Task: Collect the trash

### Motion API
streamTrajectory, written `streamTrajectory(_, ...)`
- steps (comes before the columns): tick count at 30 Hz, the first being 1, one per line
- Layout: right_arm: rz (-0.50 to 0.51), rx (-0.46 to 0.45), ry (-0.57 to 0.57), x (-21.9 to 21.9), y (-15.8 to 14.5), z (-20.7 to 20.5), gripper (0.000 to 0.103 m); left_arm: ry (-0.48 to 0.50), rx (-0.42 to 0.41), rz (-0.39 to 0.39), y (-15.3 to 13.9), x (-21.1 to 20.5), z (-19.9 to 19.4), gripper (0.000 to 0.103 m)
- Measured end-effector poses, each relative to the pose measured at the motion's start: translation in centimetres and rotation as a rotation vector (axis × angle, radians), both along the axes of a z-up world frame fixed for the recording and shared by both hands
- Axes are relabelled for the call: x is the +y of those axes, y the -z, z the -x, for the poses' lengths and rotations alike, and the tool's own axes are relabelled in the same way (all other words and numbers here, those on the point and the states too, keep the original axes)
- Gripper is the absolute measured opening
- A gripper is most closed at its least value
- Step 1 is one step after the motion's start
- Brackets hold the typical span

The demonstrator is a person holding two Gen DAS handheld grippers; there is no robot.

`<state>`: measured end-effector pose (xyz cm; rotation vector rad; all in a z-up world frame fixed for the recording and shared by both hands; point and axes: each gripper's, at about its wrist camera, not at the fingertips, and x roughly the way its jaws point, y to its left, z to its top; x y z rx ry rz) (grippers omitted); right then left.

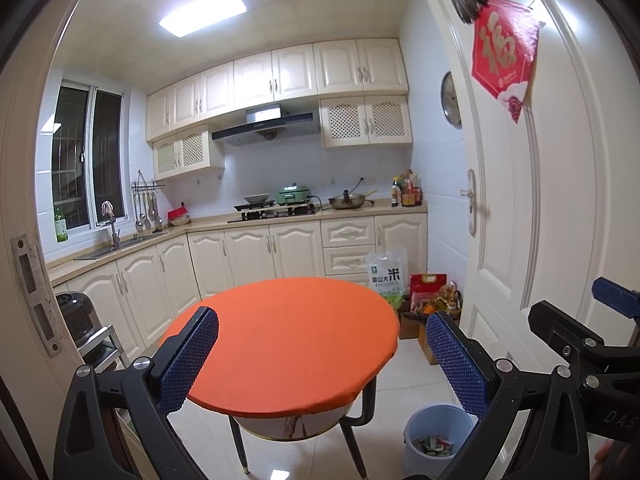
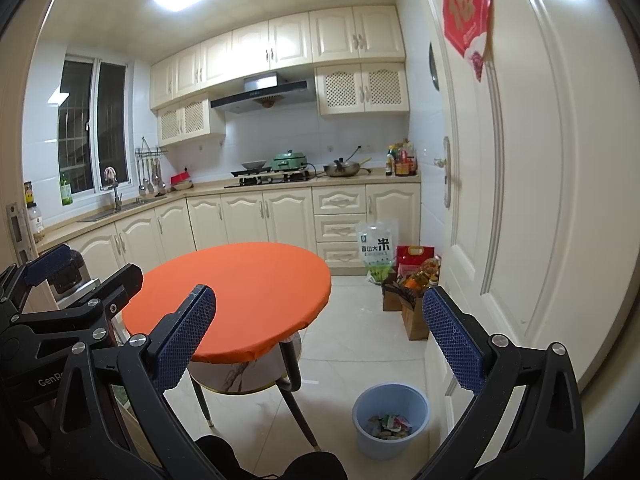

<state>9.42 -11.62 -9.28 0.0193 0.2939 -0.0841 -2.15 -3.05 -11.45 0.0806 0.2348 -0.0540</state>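
Note:
A light blue trash bin [image 1: 436, 436] stands on the floor right of the round table with the orange cover [image 1: 288, 340]; several crumpled wrappers [image 1: 434, 445] lie inside it. The bin [image 2: 390, 420] and its wrappers [image 2: 390, 427] also show in the right wrist view, beside the table [image 2: 236, 296]. My left gripper [image 1: 322, 354] is open and empty, held in the air short of the table. My right gripper [image 2: 320, 340] is open and empty, to the right of the left one. No trash shows on the table top.
A white door [image 1: 520, 200] stands open on the right. A rice bag [image 1: 386, 274], cardboard boxes and oil bottles [image 1: 436, 308] sit on the floor by the cabinets. A black appliance on a rack [image 1: 80, 320] stands left. Kitchen counters [image 1: 280, 216] run along the back.

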Motion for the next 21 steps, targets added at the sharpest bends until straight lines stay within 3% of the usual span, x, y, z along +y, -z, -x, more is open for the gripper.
streamTrajectory(21, 0.000, -0.004, 0.001, 0.2, 0.0, 0.2, 0.103, 0.008, -0.011, -0.002, -0.1, 1.4, 0.2, 0.102)
